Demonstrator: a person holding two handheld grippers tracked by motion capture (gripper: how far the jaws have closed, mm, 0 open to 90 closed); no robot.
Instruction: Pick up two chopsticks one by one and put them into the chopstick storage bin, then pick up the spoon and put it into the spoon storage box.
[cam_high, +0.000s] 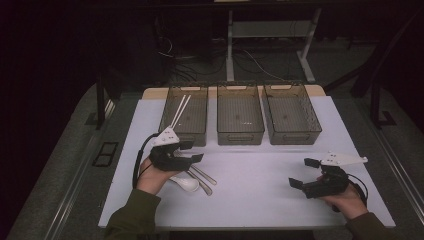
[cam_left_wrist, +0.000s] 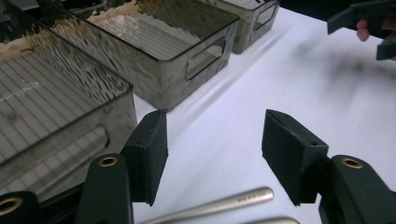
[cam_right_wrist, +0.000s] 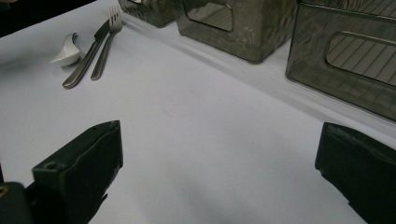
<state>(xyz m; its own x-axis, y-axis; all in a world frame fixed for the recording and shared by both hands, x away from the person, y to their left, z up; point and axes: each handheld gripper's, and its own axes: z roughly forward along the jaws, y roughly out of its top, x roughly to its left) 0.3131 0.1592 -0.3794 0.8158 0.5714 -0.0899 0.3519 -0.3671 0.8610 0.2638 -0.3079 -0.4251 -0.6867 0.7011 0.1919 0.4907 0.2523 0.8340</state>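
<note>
Hovering over the fork (cam_right_wrist: 106, 44) — left claw (cam_left_wrist: 212, 154) empty.

Your high view looks forward and down from your side onto the whole white table (cam_high: 260, 185), three bins (cam_high: 240, 114) in a row at upper centre. Your left gripper view sits low and close, facing the bins (cam_left_wrist: 154, 51) at upper left. Your right gripper view, equally low, shares those bins (cam_right_wrist: 243, 23) and the cutlery (cam_right_wrist: 93, 51) at upper left.
</note>
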